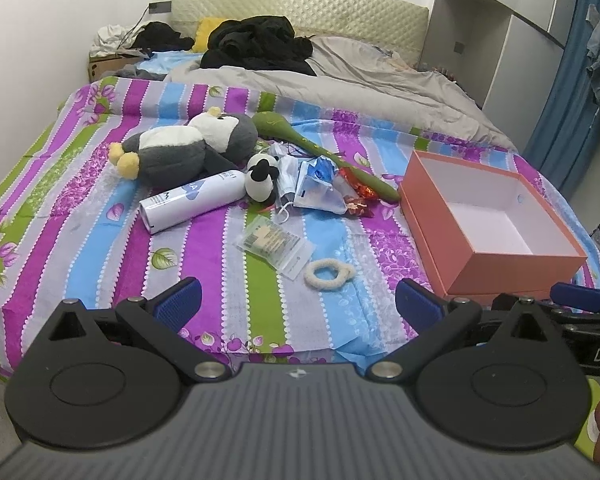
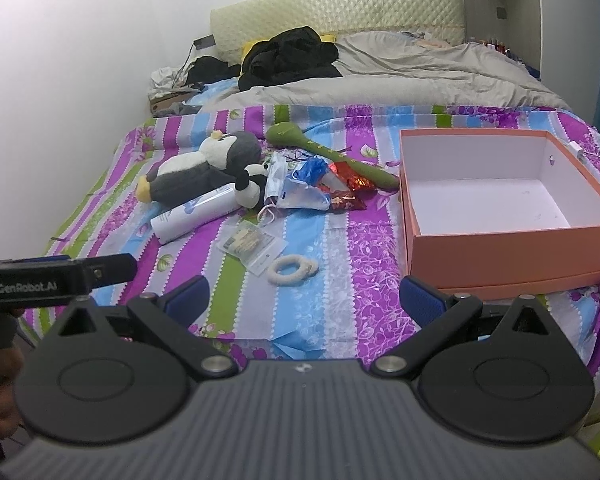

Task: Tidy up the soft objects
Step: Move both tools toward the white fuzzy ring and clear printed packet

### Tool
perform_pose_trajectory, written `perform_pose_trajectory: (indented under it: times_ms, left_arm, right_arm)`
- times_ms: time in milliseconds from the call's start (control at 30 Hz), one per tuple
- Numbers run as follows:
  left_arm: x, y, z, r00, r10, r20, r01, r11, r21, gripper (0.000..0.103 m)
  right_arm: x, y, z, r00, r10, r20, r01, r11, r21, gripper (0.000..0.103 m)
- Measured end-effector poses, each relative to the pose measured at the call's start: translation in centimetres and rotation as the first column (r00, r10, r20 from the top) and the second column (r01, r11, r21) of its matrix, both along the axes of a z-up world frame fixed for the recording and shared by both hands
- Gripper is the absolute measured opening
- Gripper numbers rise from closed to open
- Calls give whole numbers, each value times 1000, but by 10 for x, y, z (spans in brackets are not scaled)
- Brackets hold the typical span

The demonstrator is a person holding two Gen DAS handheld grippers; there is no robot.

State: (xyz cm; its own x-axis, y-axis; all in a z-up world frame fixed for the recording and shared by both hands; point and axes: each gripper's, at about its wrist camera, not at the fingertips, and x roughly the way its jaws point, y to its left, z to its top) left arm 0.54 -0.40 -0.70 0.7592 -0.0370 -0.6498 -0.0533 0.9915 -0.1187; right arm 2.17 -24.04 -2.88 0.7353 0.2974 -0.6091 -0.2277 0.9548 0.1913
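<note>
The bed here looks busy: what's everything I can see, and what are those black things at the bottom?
Grey-and-white plush penguin: one, left of the pile on the striped bedspread.
Small black-and-white plush sheep: one, beside the penguin.
White cylindrical bottle: one, lying in front of the penguin.
Green long-handled soft toy: one, behind the pile.
Face masks and blue-white packets: several, mid-pile.
Red foil wrappers: a few, right of the packets.
Clear plastic packet: one, nearer the camera.
Cream fluffy hair tie: one, nearest.
Orange cardboard box with white inside: one, right, holding nothing.
Black clothes: heap, by the headboard.
Left tongs: open.
Right tongs: open.
</note>
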Motion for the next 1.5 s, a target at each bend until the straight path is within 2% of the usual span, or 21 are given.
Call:
perform_pose_trajectory:
  times_ms: [467,933,1067,1200,1500]
  left_arm:
    - [-3,4,-6,1000,0,-16,0,1000,-23,103]
    - [-3,8,-2,1000,-2,-9,2,1000,-24,103]
    - [-6,8,-2,1000,4,13,-4,1000,-25,103]
    - [-9,7,-5,999,7,32,-7,1000,-15,103]
    - [-9,7,-13,1000,5,19,-5,1000,0,103]
  right_arm:
    - [-1,9,-3,999,48,-25,-48,999,-24,103]
    - [1,4,-3,999,33,-25,-33,999,-3,103]
    - [4,6,-12,999,25,-21,-26,1000,-18,103]
    - [-1,2,-17,1000,24,-14,-24,1000,7,103]
    - [5,6,-22,1000,1,-19,-1,1000,27,103]
